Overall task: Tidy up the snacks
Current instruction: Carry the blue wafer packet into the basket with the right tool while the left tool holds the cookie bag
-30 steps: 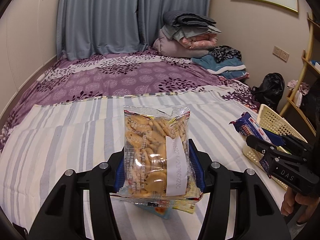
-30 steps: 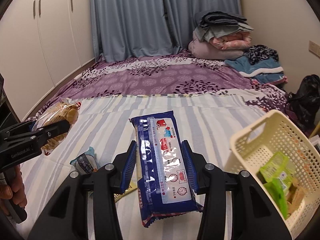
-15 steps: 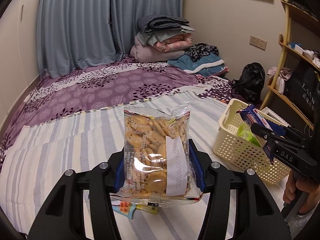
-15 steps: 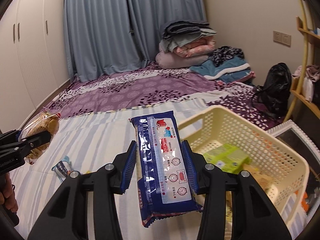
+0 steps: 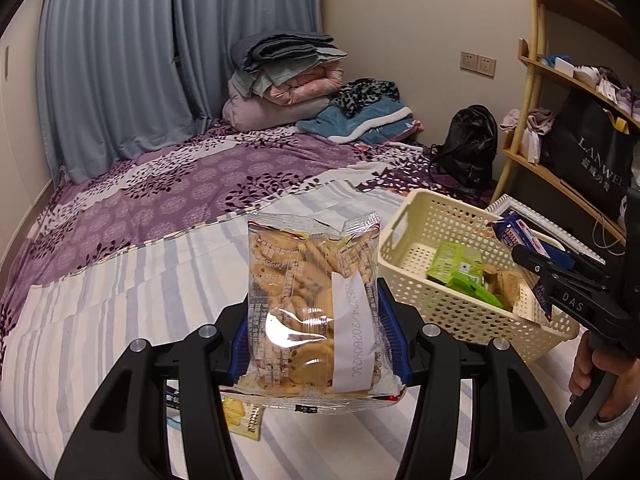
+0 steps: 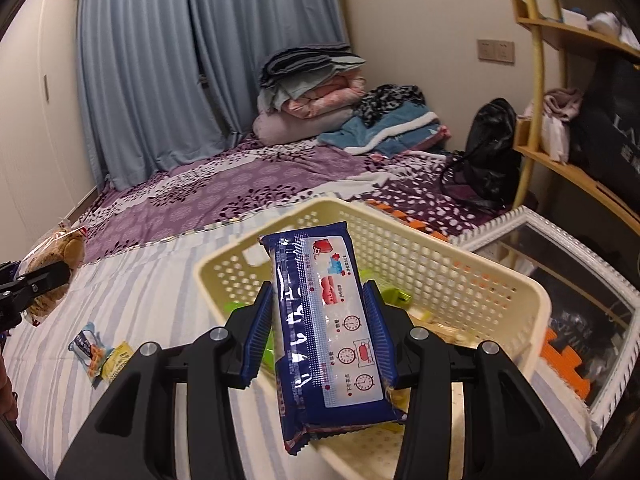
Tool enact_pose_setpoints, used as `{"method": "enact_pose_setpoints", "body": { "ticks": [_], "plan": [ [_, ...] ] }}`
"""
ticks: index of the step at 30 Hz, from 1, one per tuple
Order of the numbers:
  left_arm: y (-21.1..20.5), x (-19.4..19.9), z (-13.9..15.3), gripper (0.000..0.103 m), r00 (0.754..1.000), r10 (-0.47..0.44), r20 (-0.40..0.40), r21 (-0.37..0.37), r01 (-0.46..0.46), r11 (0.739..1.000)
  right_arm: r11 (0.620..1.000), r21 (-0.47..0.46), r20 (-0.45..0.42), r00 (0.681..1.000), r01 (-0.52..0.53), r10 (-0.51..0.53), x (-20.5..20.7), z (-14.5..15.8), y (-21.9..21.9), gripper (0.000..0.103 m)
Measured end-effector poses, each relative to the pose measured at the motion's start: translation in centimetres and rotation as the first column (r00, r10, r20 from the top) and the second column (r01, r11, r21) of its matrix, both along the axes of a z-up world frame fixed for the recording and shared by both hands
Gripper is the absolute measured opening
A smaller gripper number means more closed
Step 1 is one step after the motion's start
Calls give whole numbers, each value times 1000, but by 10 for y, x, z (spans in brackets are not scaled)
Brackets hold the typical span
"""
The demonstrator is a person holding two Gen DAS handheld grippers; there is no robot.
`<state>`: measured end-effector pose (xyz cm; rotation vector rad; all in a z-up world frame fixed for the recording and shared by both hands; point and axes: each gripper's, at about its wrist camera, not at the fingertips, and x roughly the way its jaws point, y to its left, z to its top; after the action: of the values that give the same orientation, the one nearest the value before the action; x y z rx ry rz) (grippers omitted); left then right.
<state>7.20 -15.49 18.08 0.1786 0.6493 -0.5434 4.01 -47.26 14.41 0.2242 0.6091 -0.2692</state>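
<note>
Hovering at the basket [image 6: 536, 308], right gripper [image 6: 320, 336] clenches blue packet [image 6: 324, 320], left gripper [image 5: 316, 316] clenches cookie bag [image 5: 312, 304], two small packets [image 6: 100, 354] left at eight o'clock.

The white strip label on the clear biscuit bag [image 5: 314, 312] carries a printed code that reads roughly "24/2026092", with its first and last characters unclear. The right gripper [image 5: 560, 280] bears the white letters "DAS" on its black body. The black shopping bag [image 5: 592, 156] on the shelf shows "LANWE", cut off, above small Chinese characters too fine to read.
</note>
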Motion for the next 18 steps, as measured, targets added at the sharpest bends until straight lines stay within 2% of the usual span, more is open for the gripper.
{"method": "enact_pose_setpoints", "body": {
  "ticks": [3,4,5,7,18],
  "plan": [
    [-14,-2,0,55,1000,-22,1,9,22,1000,999,22,4,999,42,-42,-9,-5,-17,47],
    [-18,-3,0,55,1000,-29,1,11,29,1000,998,30,3,999,54,-54,-11,-6,-22,52],
    [-24,-3,0,55,999,-37,1,14,37,999,997,38,4,998,67,-68,-14,-8,-27,66],
    [-33,-4,0,55,999,-54,1,19,54,998,995,45,6,996,87,-87,-18,-11,-33,73],
    [-86,-5,-3,55,989,-145,-15,35,145,989,991,76,11,994,106,-107,-34,-20,-46,73]
  ]
}}
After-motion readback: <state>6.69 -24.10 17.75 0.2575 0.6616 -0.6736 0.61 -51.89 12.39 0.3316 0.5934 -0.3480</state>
